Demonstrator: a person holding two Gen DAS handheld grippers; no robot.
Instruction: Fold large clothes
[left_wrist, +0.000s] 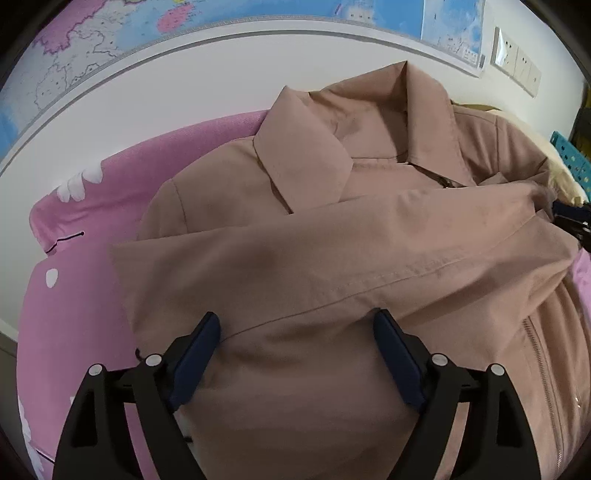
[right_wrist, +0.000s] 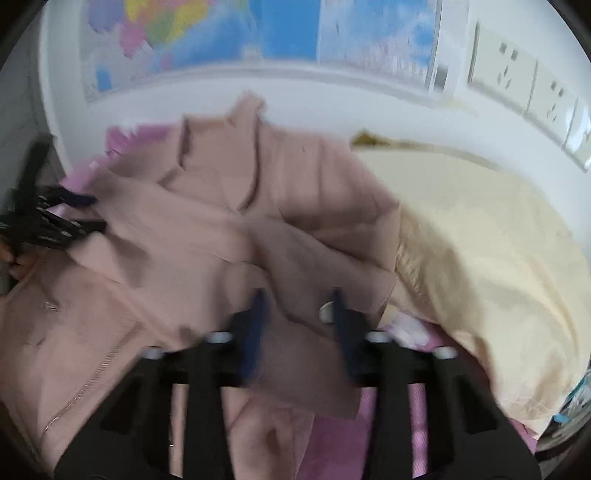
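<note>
**While sleeve lies across jacket, both grippers spread**

Pink bedsheet covers the frame's left side in the left wrist view. Tan jacket fills the centre, collar at the top, one sleeve folded across the chest. Cream pillow sits on the right of the right wrist view, touching the jacket. Left gripper: fingers spread, pressing on fabric, nothing pinched. Right gripper: blurred, fingers apart over a cuff with a snap button.

support: pink bedsheet | on it: tan jacket, cream pillow
</note>
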